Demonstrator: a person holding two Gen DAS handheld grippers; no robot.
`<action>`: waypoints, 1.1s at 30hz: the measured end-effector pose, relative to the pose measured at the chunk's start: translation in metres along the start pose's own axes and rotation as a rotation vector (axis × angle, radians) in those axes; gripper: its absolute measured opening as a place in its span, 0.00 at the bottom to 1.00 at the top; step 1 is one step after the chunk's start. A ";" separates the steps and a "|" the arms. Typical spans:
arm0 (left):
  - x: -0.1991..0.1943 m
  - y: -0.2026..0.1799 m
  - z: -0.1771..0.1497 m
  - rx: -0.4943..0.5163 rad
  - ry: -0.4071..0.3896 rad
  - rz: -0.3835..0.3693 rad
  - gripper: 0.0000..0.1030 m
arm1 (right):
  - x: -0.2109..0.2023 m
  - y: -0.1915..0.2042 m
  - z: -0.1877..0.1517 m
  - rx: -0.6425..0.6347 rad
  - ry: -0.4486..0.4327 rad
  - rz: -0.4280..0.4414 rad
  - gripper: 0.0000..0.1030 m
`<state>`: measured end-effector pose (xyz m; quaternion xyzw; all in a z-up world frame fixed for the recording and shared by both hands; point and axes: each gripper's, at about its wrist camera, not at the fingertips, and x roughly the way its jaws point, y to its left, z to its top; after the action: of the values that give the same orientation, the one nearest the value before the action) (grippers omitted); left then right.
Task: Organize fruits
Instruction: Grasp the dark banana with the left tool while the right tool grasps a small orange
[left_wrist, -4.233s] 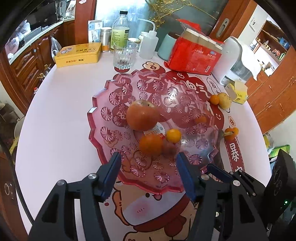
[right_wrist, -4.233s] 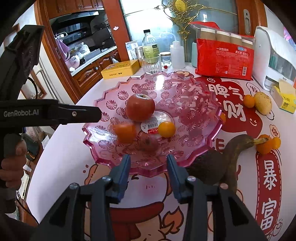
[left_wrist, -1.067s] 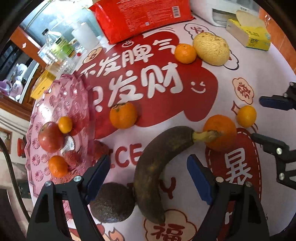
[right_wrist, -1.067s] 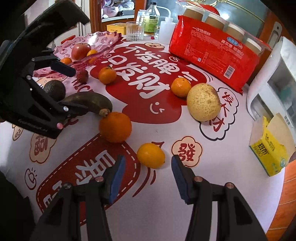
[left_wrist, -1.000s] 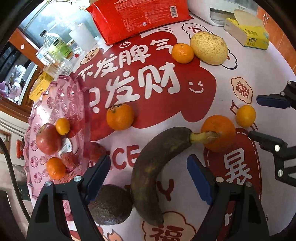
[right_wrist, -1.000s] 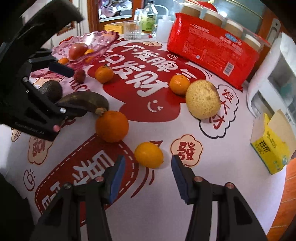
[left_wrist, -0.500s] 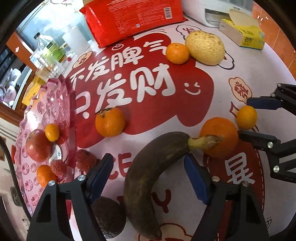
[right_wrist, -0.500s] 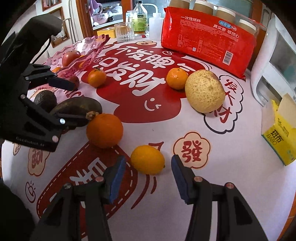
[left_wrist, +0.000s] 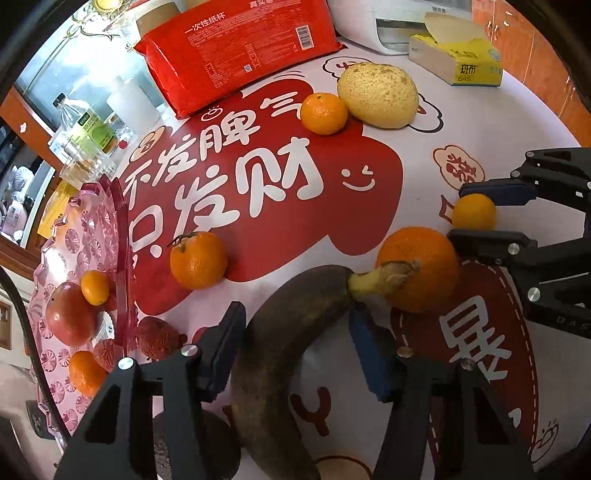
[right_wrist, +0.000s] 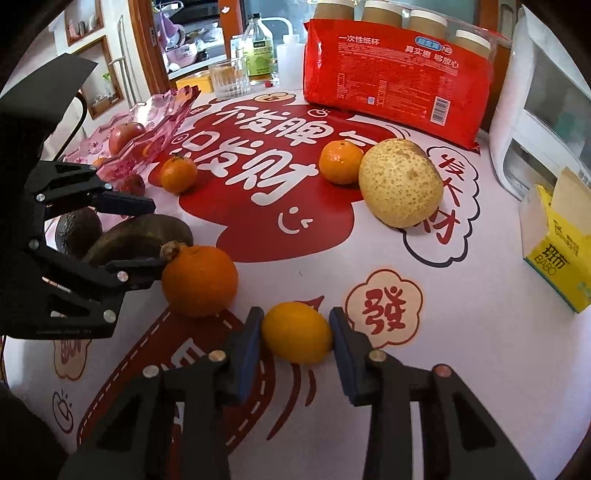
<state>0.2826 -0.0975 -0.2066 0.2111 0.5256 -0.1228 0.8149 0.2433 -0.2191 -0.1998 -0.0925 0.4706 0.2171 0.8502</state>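
Bracketing a small yellow-orange citrus (right_wrist: 296, 331) on the tabletop (right_wrist: 461, 332), right gripper (right_wrist: 296, 334): pads at both flanks, closure not confirmed. Left gripper (left_wrist: 295, 343): spread wide astride the dark banana (left_wrist: 280, 354), not clamped. Large orange (right_wrist: 199, 281) beside both. Pink fruit tray (left_wrist: 66, 266) well apart. Step judged: pick-up; next, squeeze, lift, carry to tray.

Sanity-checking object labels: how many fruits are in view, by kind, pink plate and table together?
Round orange citrus fruits: 6
Red bumpy lychees: 2
Red apple: 1
Speckled yellow pear: 1
Dark overripe banana: 1
Dark green avocado: 1
Total: 12
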 end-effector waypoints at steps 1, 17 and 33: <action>-0.001 0.001 -0.001 -0.001 -0.005 0.001 0.52 | 0.000 0.000 0.000 0.003 -0.003 -0.004 0.35; -0.029 0.027 -0.021 -0.168 -0.196 -0.028 0.45 | -0.021 0.000 -0.018 0.180 -0.007 -0.042 0.35; -0.078 0.055 -0.037 -0.301 -0.376 -0.026 0.31 | -0.058 0.024 -0.023 0.263 -0.069 -0.048 0.35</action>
<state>0.2433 -0.0327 -0.1371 0.0536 0.3797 -0.0907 0.9191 0.1886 -0.2227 -0.1622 0.0161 0.4630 0.1362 0.8757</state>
